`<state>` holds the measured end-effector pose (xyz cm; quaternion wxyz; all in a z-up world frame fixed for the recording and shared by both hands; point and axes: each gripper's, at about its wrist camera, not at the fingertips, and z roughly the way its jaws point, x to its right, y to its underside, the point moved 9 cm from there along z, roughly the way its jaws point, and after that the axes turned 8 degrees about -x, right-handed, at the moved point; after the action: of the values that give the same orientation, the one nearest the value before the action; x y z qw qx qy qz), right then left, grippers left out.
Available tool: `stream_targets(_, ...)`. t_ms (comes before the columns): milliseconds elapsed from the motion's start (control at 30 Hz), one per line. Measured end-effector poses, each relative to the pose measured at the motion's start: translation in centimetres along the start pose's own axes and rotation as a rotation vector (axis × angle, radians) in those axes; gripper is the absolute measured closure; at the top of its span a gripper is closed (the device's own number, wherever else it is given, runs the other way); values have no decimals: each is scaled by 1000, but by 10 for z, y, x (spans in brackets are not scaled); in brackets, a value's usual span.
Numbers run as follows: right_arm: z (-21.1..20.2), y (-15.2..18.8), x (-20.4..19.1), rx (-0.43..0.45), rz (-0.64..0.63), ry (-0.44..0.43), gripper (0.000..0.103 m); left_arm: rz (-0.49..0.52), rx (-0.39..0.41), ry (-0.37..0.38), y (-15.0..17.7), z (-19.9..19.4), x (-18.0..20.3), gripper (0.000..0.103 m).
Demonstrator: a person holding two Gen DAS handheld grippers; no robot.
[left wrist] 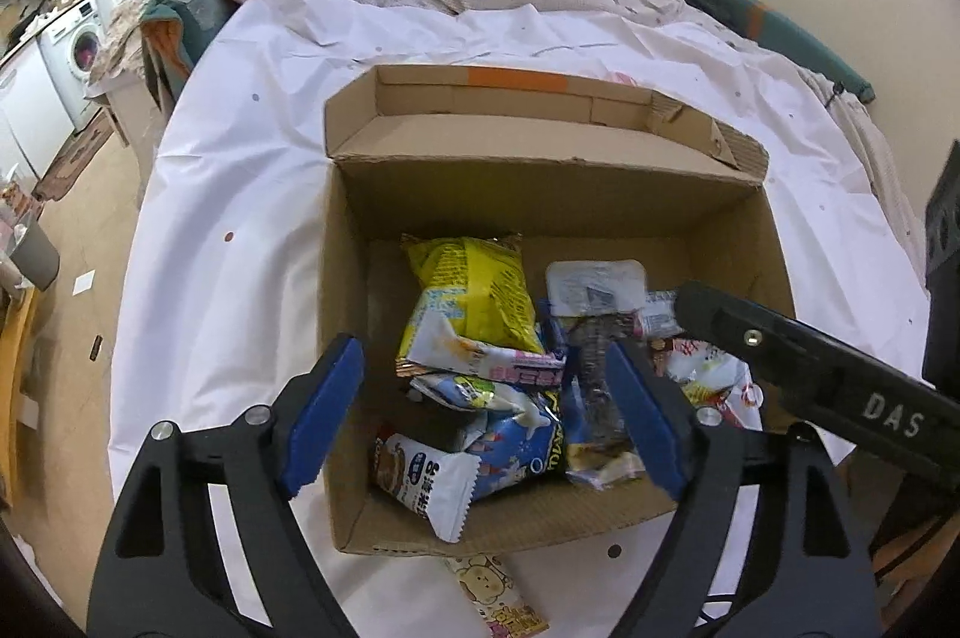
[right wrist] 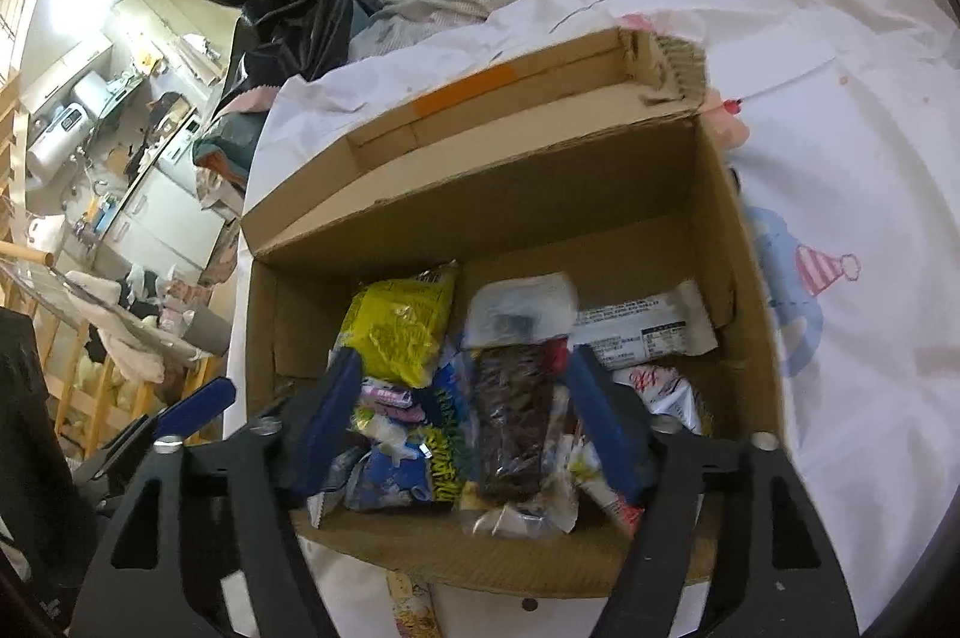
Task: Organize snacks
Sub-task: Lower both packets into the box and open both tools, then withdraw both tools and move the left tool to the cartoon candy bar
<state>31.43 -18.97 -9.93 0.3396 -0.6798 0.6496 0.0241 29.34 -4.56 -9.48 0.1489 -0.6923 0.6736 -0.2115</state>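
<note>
While both are angled downward over the cardboard box (left wrist: 540,194) of snacks (left wrist: 474,302), the left gripper (left wrist: 486,416) and right gripper (right wrist: 462,428) are held spread, nothing pinched.

We count one open brown cardboard box (left wrist: 360,338), one yellow foil snack bag (left wrist: 474,296) inside, one dark bar in clear wrap (right wrist: 510,416), one white nutrition-label packet (right wrist: 642,332), one cartoon-print packet (left wrist: 498,596) outside the box.

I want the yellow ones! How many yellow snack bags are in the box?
1. The yellow bag lies at the back left of the cardboard box, on top of the other snacks. More could be hidden underneath the pile.
</note>
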Motion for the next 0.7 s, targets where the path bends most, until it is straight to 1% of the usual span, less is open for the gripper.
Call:
stream_targets(133,-6,-1,5,2,24,-6,24,-25,6,-10,1,-3,-7,23)
stream_targets(200,-13,-2,3,11,32,-24,24,-45,0,8,4,-5,-9,23)
stream_targets(267,-18,-3,1,26,22,-18,24,-54,3,12,8,-9,-9,23)
stream_targets(467,-42,4,-4,66,18,-23,24,-49,26,-17,17,-24,-17,23)
stream_targets(533,-50,10,-3,71,27,-23,24,-55,21,-13,24,-26,-19,23)
stream_targets(700,-62,23,-1,75,38,-27,24,-27,-10,-19,44,-27,-14,23)
